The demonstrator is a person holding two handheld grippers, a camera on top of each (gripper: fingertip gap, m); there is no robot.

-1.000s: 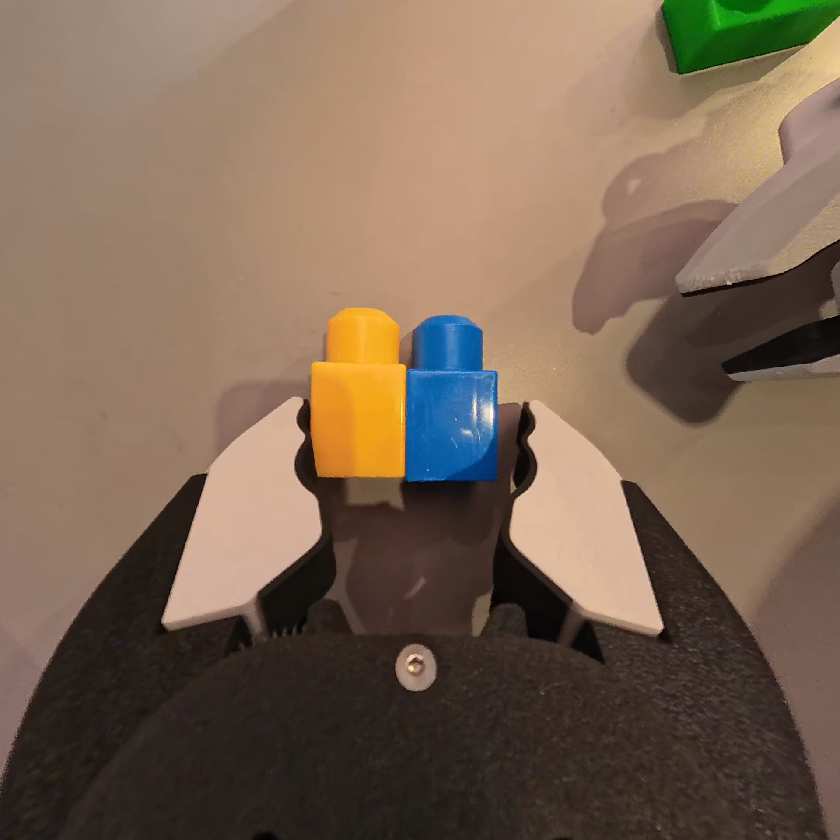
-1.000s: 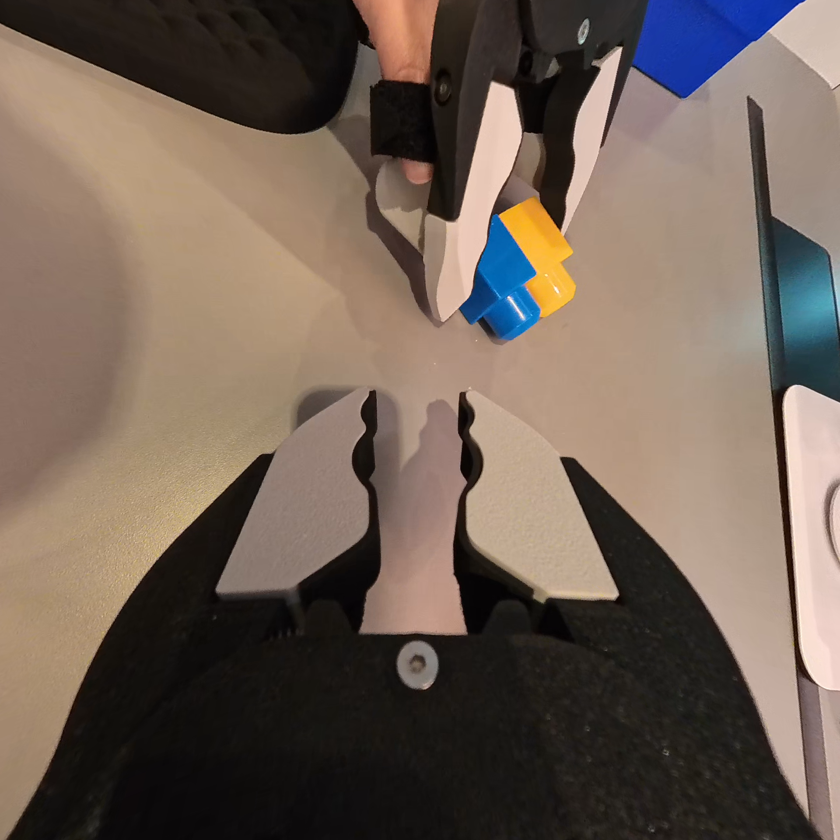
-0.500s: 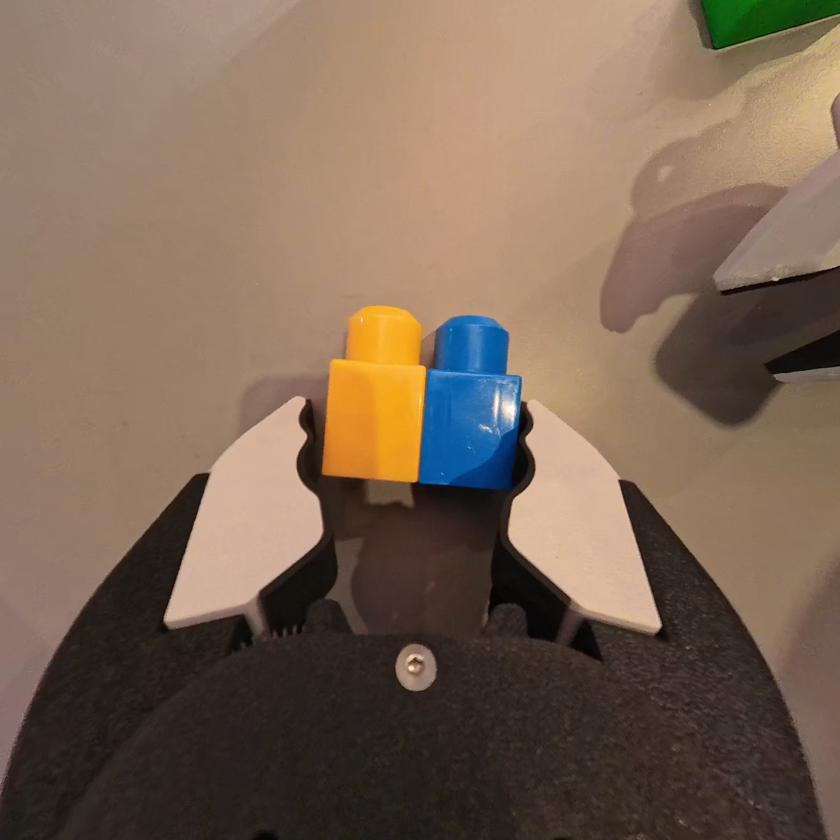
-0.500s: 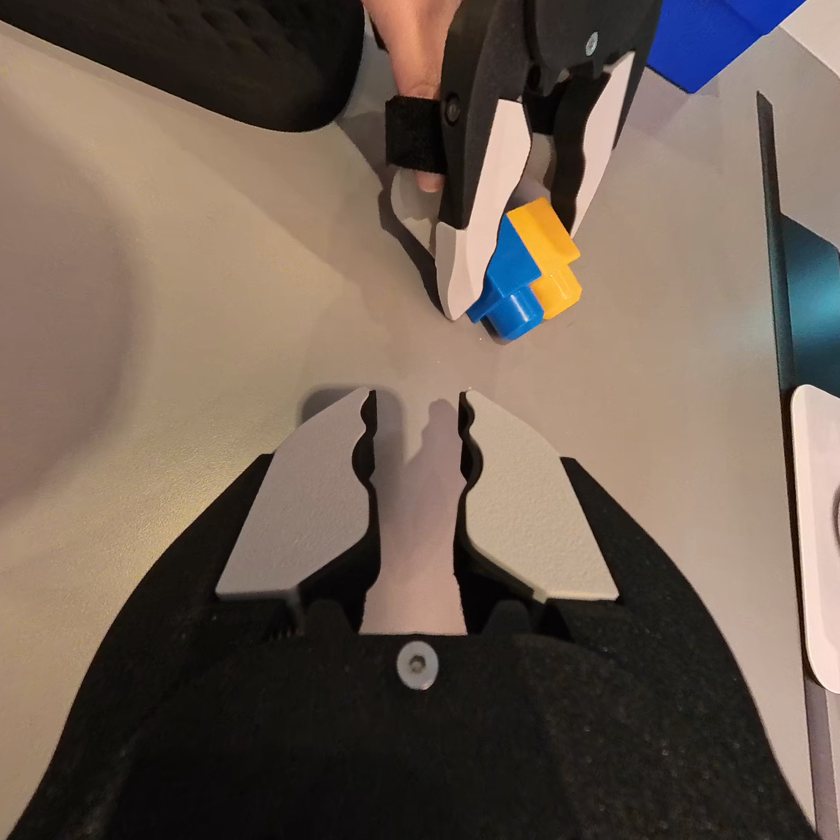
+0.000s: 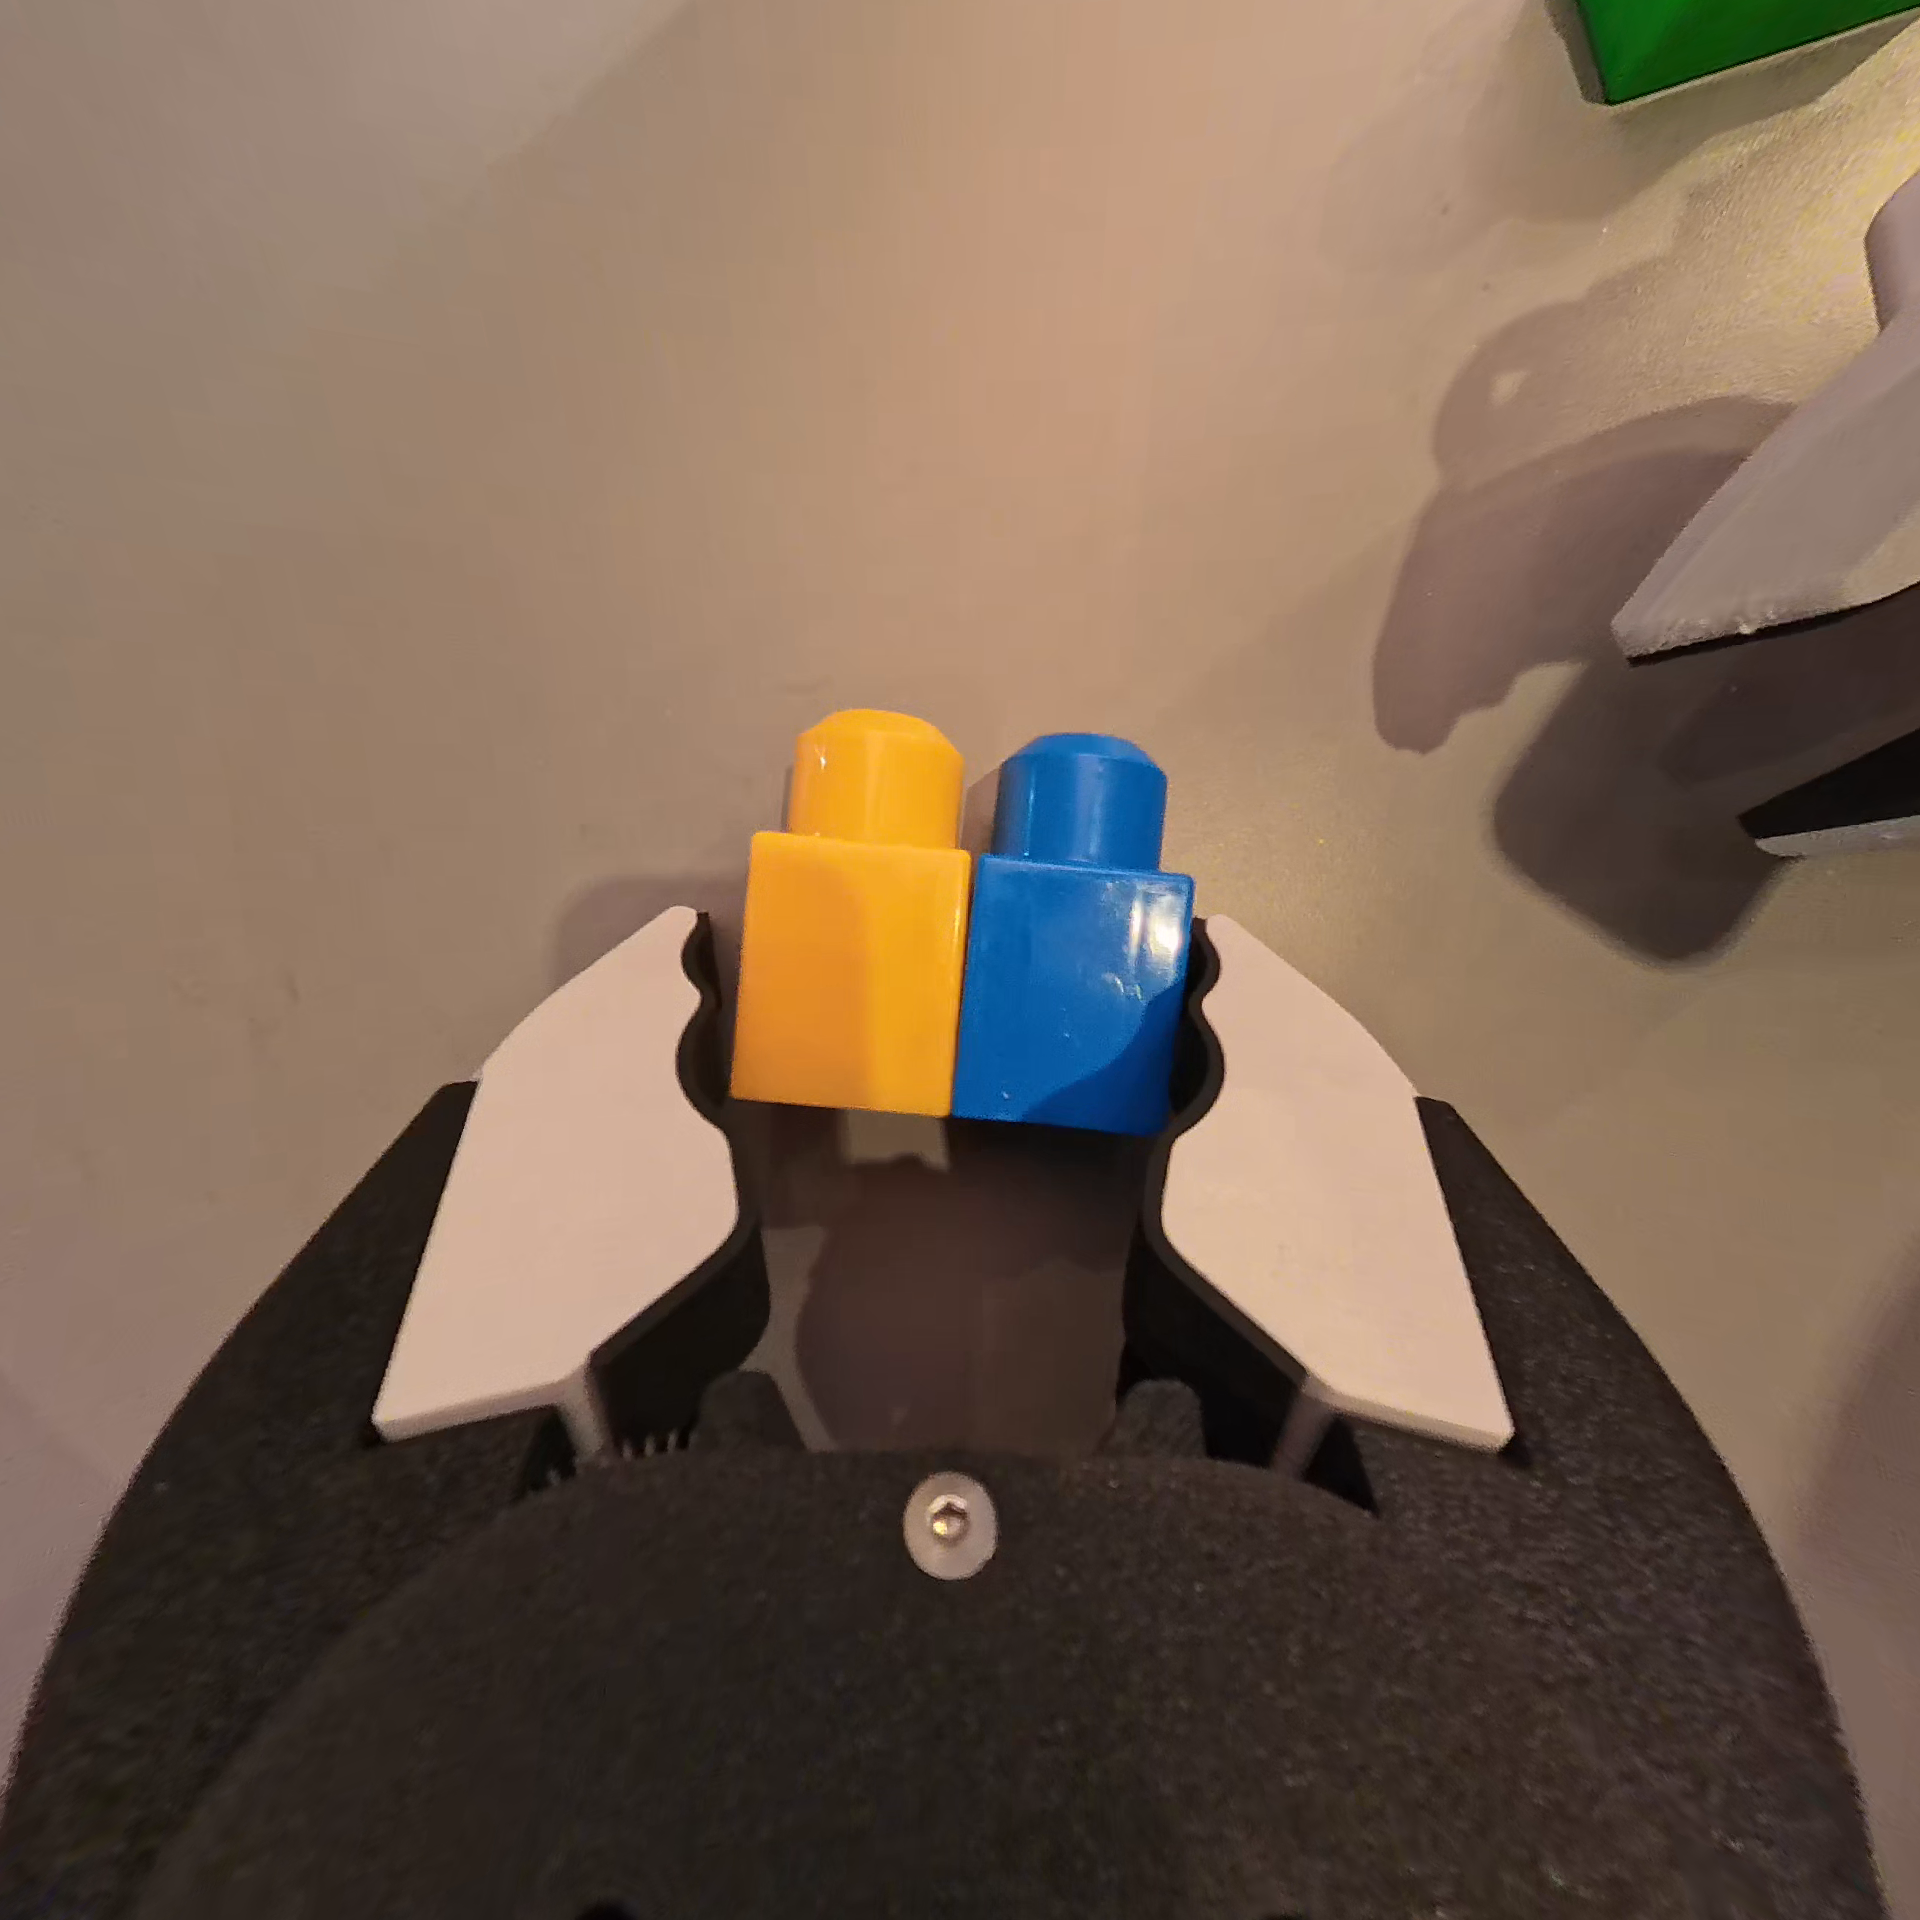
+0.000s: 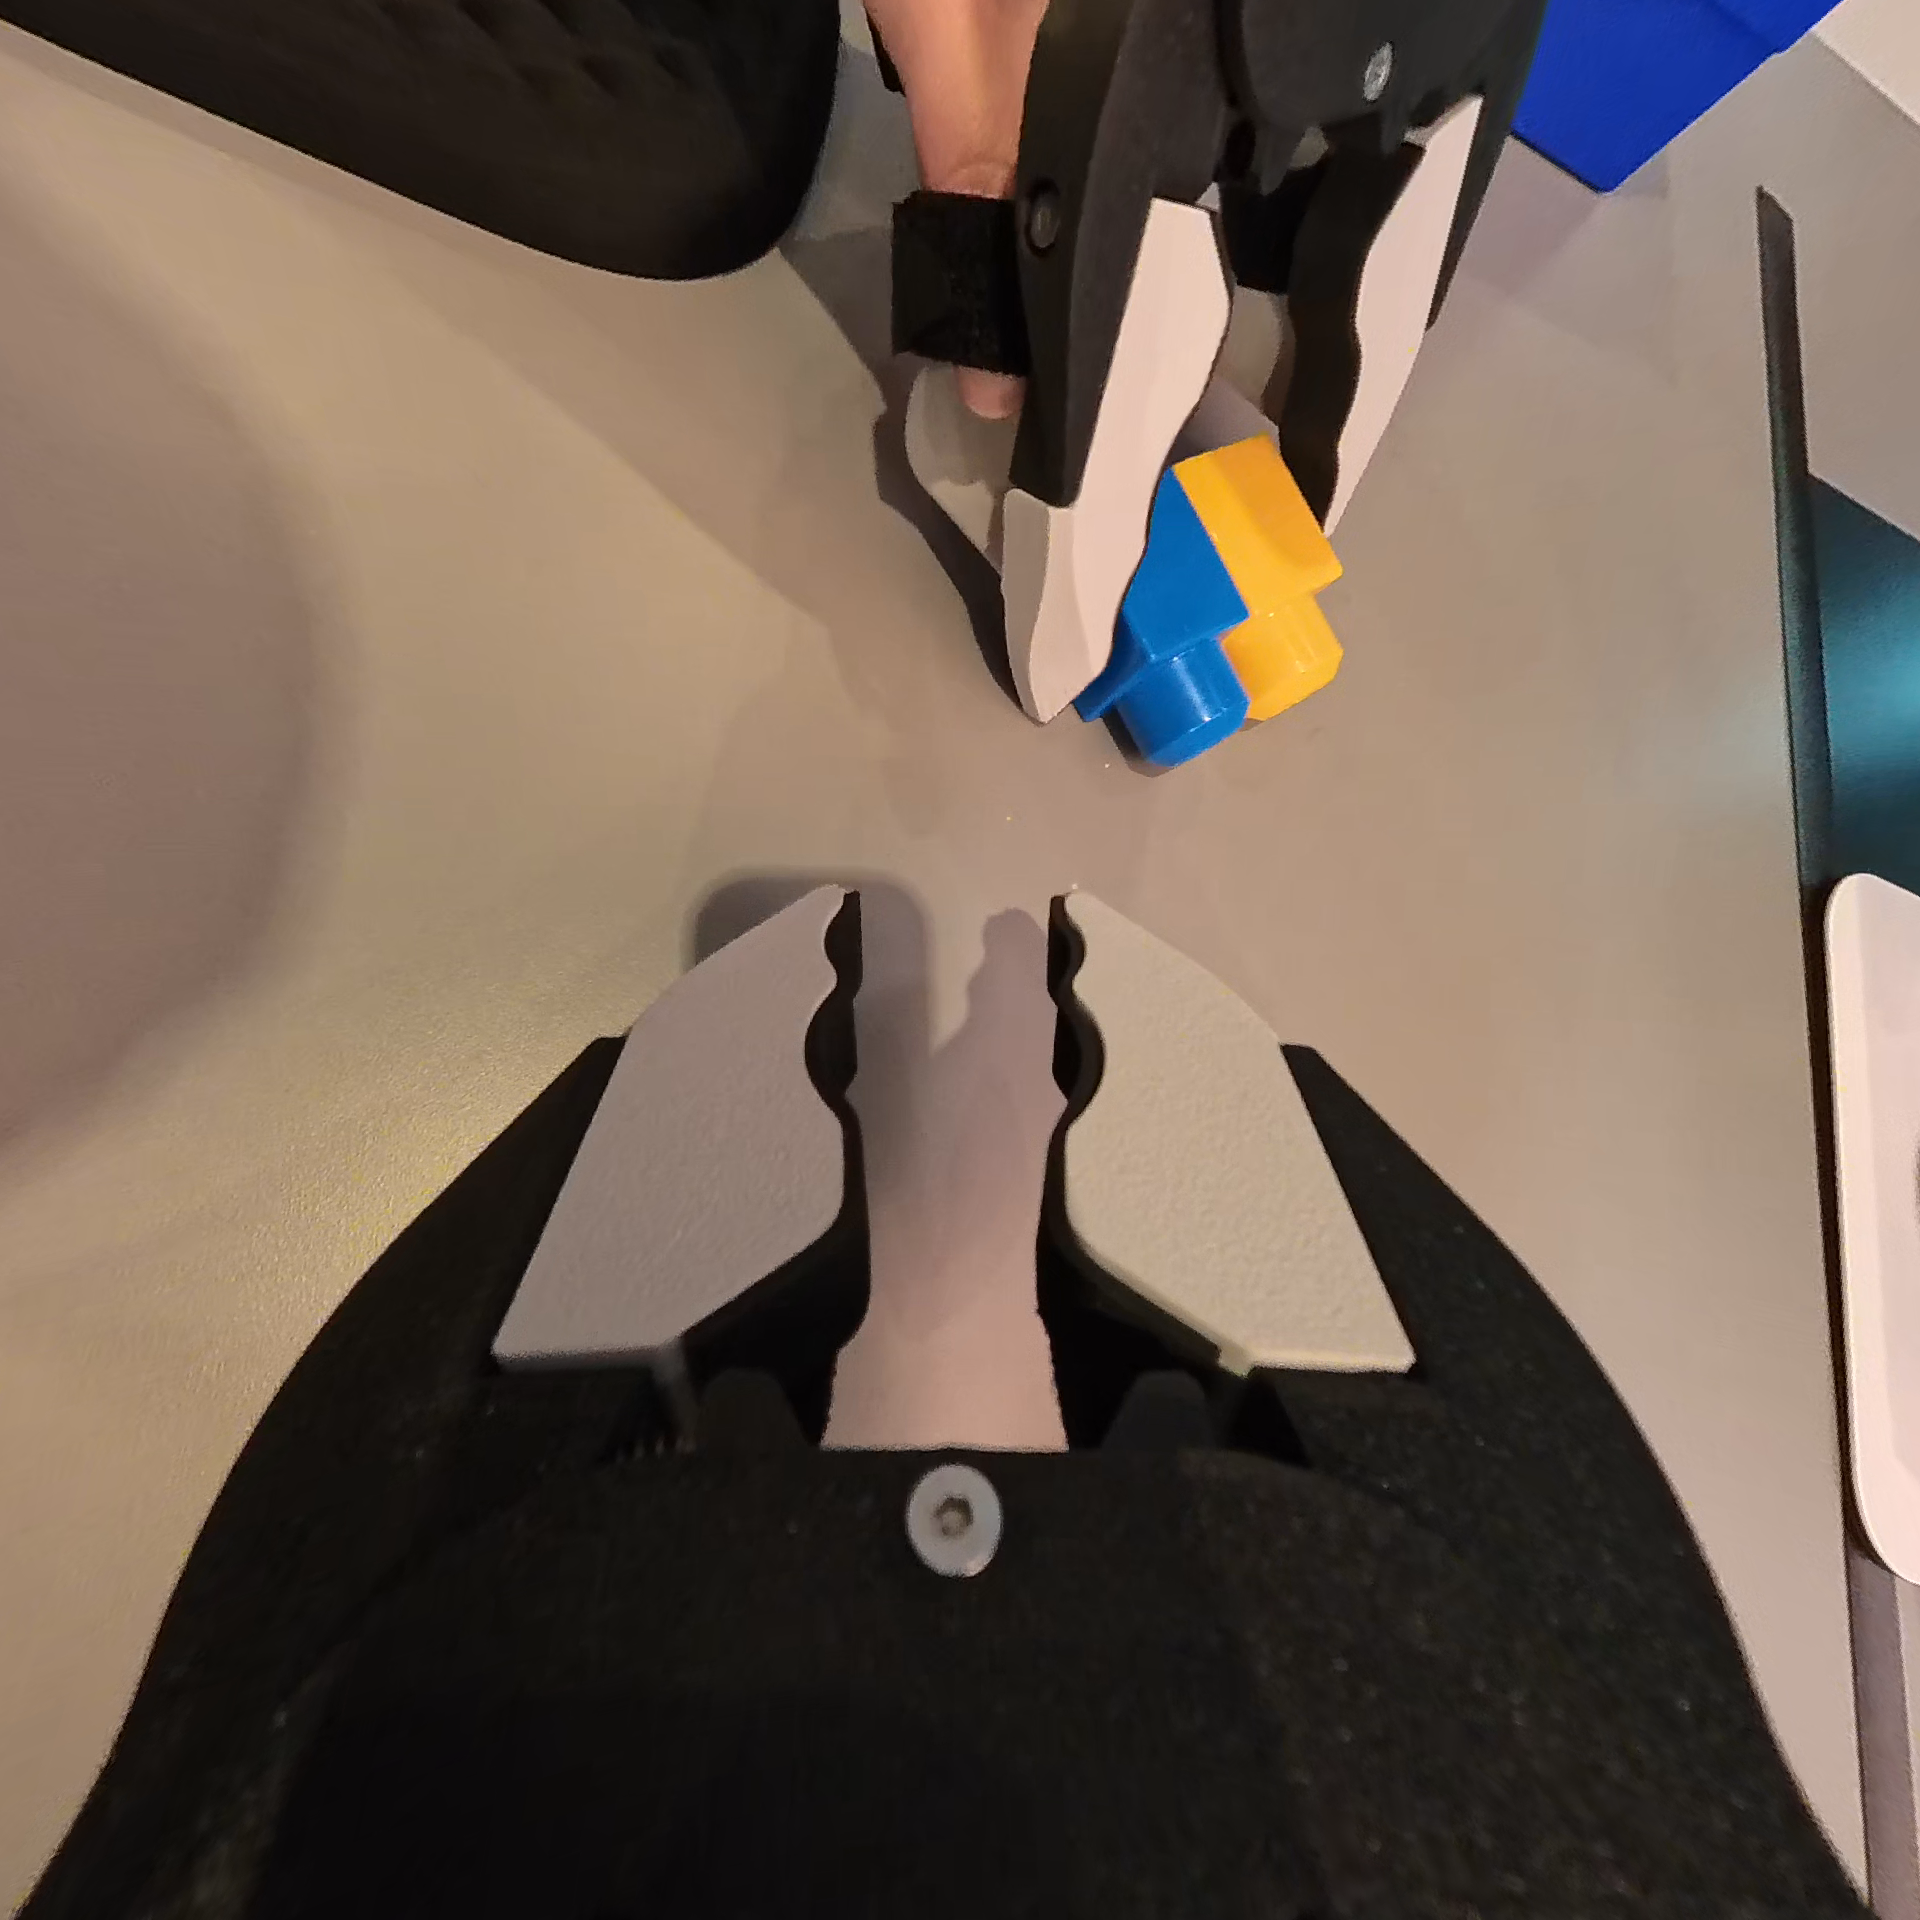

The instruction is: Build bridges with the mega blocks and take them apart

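A yellow block and a blue block lie side by side on the grey table, studs pointing away from my left gripper. That gripper is open and flanks the pair closely. Its right finger touches the blue block, and a sliver of gap shows beside the yellow one. In the right wrist view the same yellow block and blue block sit between the left gripper's fingers. My right gripper is narrowly open and empty, just short of the blocks.
A green block lies at the far right of the left wrist view. A blue box, a dark teal surface and a white object line the right side. A black cushion sits far left.
My left gripper has slid forward so the two blocks sit deeper between its fingers, with the jaw width unchanged. My right gripper has kept its gap and barely moved.
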